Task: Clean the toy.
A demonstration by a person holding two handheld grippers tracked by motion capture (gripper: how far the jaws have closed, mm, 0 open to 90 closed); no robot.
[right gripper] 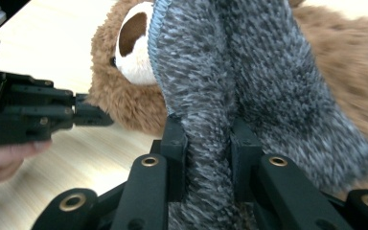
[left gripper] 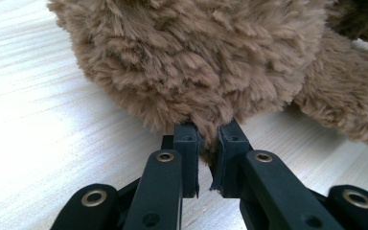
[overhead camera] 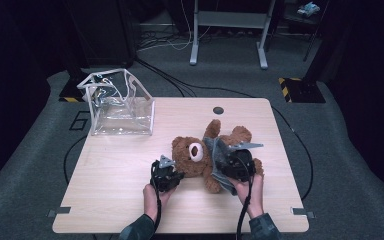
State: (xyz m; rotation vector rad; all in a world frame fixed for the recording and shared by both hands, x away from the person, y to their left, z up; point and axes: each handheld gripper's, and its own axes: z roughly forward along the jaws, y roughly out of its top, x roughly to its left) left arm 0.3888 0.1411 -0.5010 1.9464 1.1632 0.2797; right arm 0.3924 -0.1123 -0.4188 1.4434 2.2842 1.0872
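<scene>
Both forearms come in from bottom edge, sleeves dark. Left hand (overhead camera: pixel 152 192) holds left tool (left gripper: pixel 210 139) low and level, jaws nearly together, pinching brown fur at tips. Right hand (overhead camera: pixel 249 192) holds right tool (right gripper: pixel 207 139) w/ jaws clamped on grey fabric.

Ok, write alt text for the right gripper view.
The right claw pinches a fold of grey fuzzy cloth draped over a brown teddy bear lying on a wooden table. At the left, the left claw grips the bear's head.
</scene>
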